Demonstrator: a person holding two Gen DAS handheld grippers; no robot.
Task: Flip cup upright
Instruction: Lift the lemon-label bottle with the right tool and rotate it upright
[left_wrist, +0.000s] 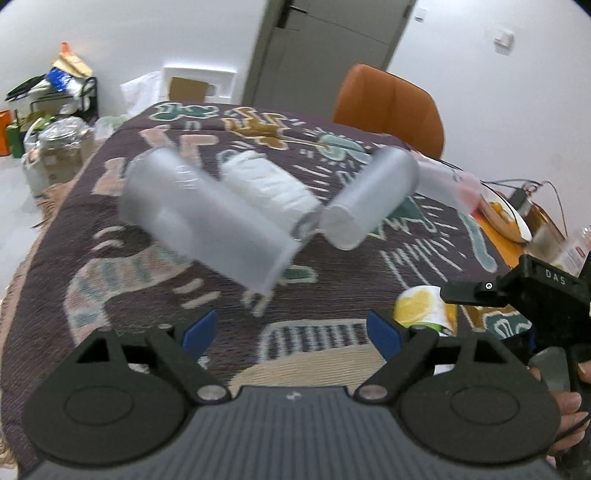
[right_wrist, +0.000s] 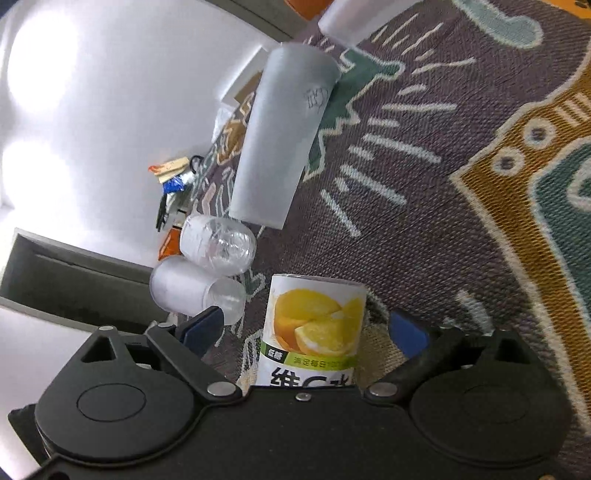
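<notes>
Several frosted plastic cups lie on their sides on the patterned cloth. In the left wrist view a long cup (left_wrist: 207, 218) lies nearest, a ribbed clear cup (left_wrist: 269, 188) behind it, another frosted cup (left_wrist: 369, 195) to the right. My left gripper (left_wrist: 291, 332) is open and empty, short of the long cup. A lemon-print cup (right_wrist: 314, 328) stands between the open fingers of my right gripper (right_wrist: 306, 328); it also shows in the left wrist view (left_wrist: 424, 310). The right wrist view is rolled sideways and shows a tall frosted cup (right_wrist: 280, 147), the ribbed cup (right_wrist: 218, 247) and a small cup (right_wrist: 195, 288).
An orange chair (left_wrist: 391, 107) stands behind the table. A plate with food (left_wrist: 506, 218) and cables sit at the right edge. Bags and boxes (left_wrist: 51, 122) are piled on the floor at the left. A grey door (left_wrist: 325, 48) is behind.
</notes>
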